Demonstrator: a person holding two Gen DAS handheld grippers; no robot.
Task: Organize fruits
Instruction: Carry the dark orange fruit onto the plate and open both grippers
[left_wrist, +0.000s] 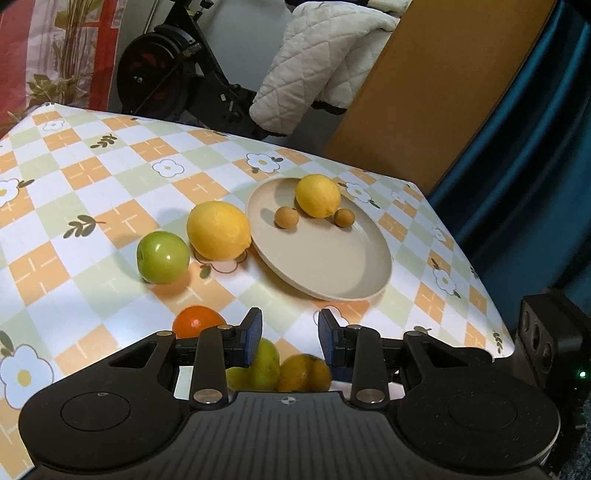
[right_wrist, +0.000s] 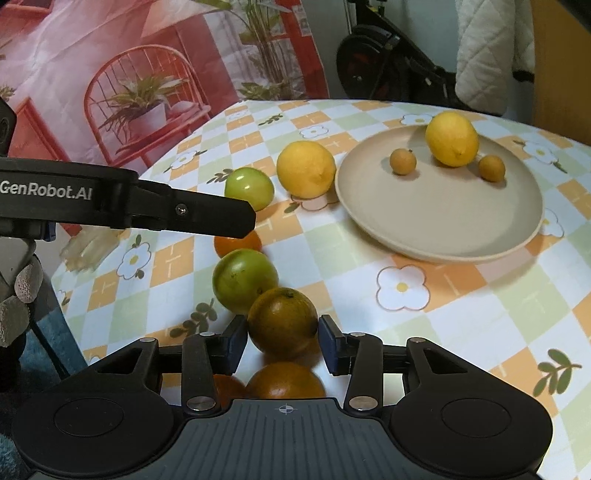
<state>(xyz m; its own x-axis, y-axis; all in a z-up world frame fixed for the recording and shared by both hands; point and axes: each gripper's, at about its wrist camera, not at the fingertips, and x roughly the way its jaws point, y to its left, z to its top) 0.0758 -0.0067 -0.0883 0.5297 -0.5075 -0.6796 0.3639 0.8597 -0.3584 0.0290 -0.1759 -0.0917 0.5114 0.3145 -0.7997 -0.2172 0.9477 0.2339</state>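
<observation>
We log a round beige plate on the table's checked orange, green and white flowered cloth. On the plate sit 1 yellow lemon and 2 small round brown fruits, 1 on each side of the lemon.

Just left of the plate rim lies a second, larger yellow lemon, with a shiny green apple next to it.

Nearer the cameras a line of fruit runs toward us: a bright orange fruit, partly hidden, then a dull green round fruit touching a dark orange.

Right gripper: jaws parted, the dark orange between the blue pads; we cannot tell if the pads press on it.

Left gripper: jaws parted, nothing between the pads, raised over the cloth.
</observation>
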